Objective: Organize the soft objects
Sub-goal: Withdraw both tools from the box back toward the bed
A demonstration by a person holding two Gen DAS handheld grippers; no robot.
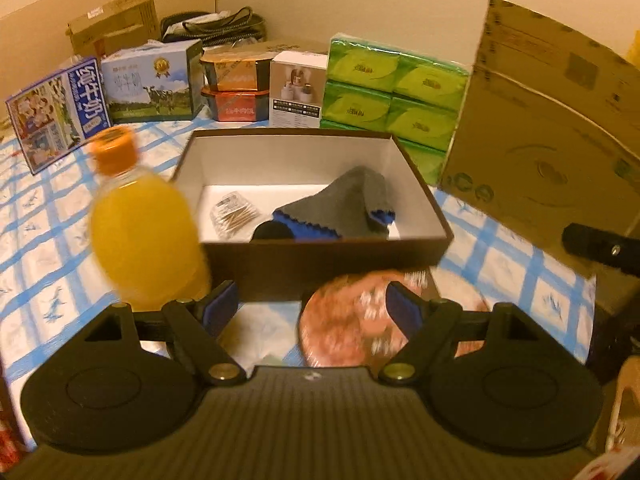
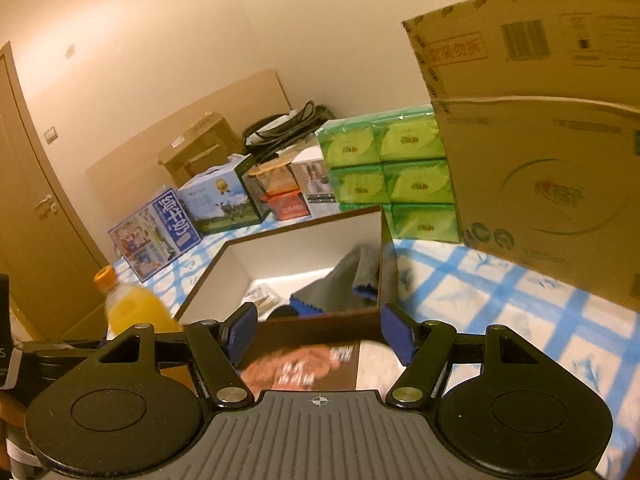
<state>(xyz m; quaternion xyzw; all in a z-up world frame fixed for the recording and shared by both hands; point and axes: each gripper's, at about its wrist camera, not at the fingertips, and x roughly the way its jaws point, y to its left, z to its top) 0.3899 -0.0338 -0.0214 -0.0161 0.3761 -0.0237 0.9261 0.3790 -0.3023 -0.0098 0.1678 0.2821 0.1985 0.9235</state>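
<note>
Both claws gape with nothing between their pads: the left gripper (image 1: 312,306) at lower centre of its view, the right gripper (image 2: 318,332) likewise. The grey cloth (image 1: 352,204) (blue-edged) lies inside the open box (image 1: 320,256) at mid-frame, beside a small packet (image 1: 234,214). An orange bottle (image 1: 140,224) stands left of the box.

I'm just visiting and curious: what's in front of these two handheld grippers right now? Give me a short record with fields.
surface: bed or table under a blue-checked cloth
container: open brown box with white inside
in the box: grey and blue cloth; small clear packet
left of box: orange juice bottle, upright
in front of box: printed packet, blurred
behind: green tissue packs, milk cartons
left gripper: open, empty
right gripper: open, empty
</note>
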